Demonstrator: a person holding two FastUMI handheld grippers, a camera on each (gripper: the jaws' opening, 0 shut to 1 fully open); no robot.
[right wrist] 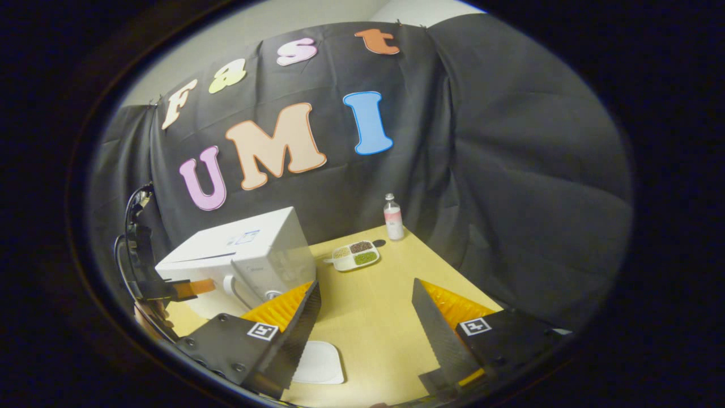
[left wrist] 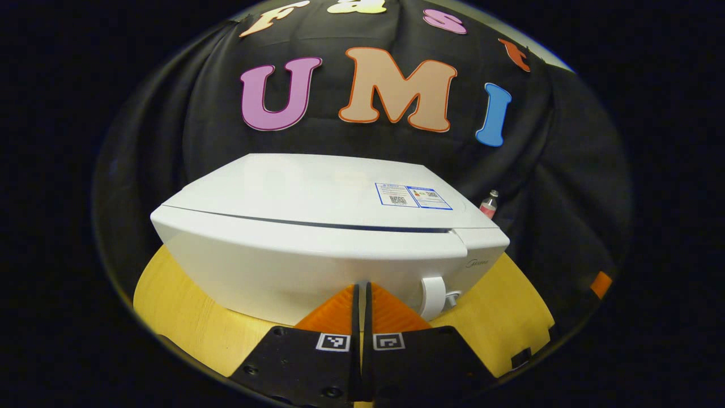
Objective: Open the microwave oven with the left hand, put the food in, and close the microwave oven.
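Your left gripper (left wrist: 362,294) has its jaws closed, empty, beside the microwave (left wrist: 317,226) handle (left wrist: 433,297). Closed jaws cannot hook it and may slip. Your right gripper (right wrist: 365,309) is open.

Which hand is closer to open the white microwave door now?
Left. The left gripper, fingers together, sits right in front of the closed white microwave oven, beside its white door handle. The right gripper hangs open over the yellow wooden table, farther off.
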